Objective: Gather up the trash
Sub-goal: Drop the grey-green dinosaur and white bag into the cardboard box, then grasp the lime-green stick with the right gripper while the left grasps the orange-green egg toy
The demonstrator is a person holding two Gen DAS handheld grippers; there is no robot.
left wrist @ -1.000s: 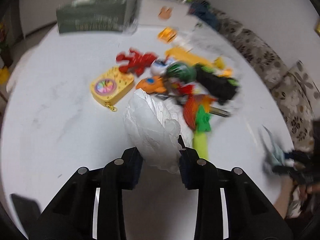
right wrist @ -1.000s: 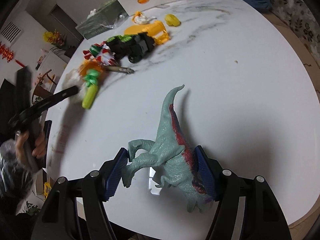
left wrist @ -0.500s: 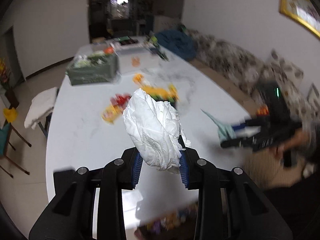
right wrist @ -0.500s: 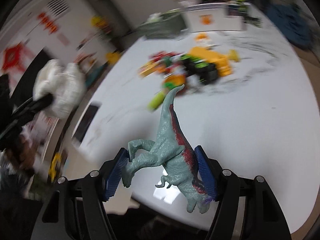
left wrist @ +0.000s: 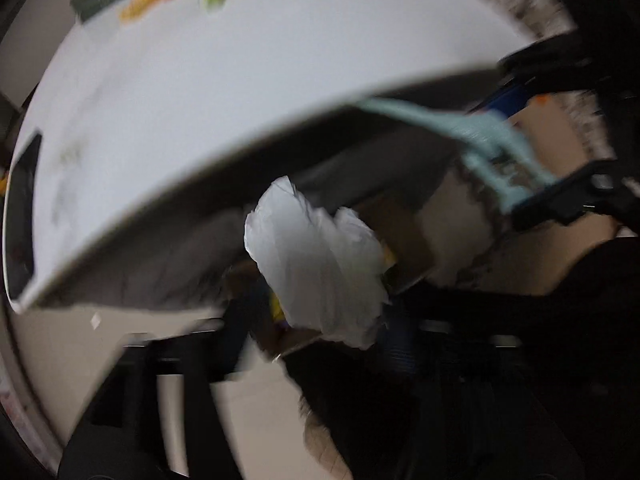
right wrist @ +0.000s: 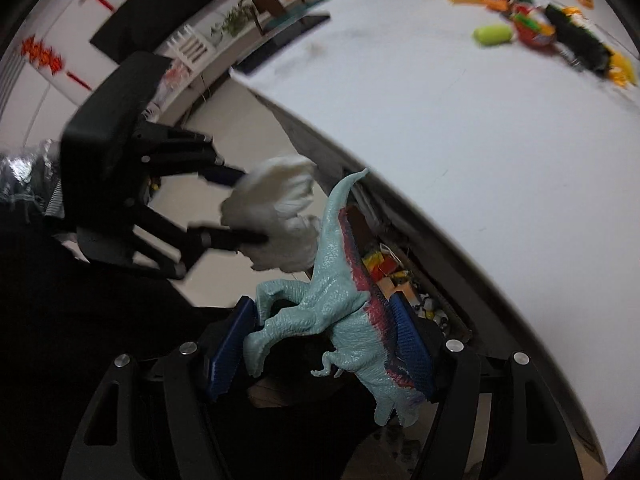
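left hand-held gripper (right wrist: 236, 208) clamped on white wad (right wrist: 276, 220) | right hand-held gripper (right wrist: 324, 350) clamped on dinosaur (right wrist: 340, 304), tail pointing up-forward | both off tabletop (right wrist: 460, 120) edge, box (right wrist: 396, 276) directly below | left nearer

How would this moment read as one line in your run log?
left tongs: shut on crumpled white tissue wad | right tongs: shut on pale blue plastic dinosaur toy | both: off white table edge, above cardboard box of toys

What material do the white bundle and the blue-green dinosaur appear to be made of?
White bundle: probably thin tissue or soft plastic, matte, crumpled into loose folds.
Dinosaur: apparently moulded plastic or rubber, with a scaly embossed skin, a painted red stripe and a slight sheen.
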